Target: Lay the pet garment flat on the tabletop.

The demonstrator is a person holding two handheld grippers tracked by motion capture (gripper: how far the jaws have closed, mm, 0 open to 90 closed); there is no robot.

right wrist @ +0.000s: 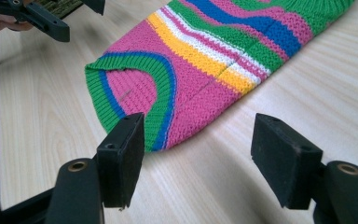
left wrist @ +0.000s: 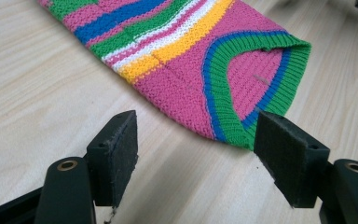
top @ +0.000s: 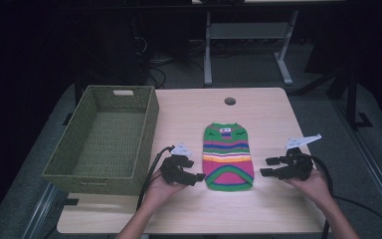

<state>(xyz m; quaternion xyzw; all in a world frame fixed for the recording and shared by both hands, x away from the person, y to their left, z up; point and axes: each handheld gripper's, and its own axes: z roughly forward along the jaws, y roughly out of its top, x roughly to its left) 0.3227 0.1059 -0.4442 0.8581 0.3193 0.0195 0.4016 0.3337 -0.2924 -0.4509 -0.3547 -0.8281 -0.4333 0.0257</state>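
Striped sweater (top: 228,157) flat btwn two hand-held grippers, basket (top: 79,164) left

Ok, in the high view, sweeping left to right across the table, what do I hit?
Green woven basket → left gripper → striped knit sweater → right gripper.

A: Where's the high view?
B: Above, looking forward and down on the pale wooden table (top: 278,119).
A: The gripper views?
B: Low, close, facing opposite ways, sharing the striped knitted sweater's hem (left wrist: 223,93) (right wrist: 163,88)
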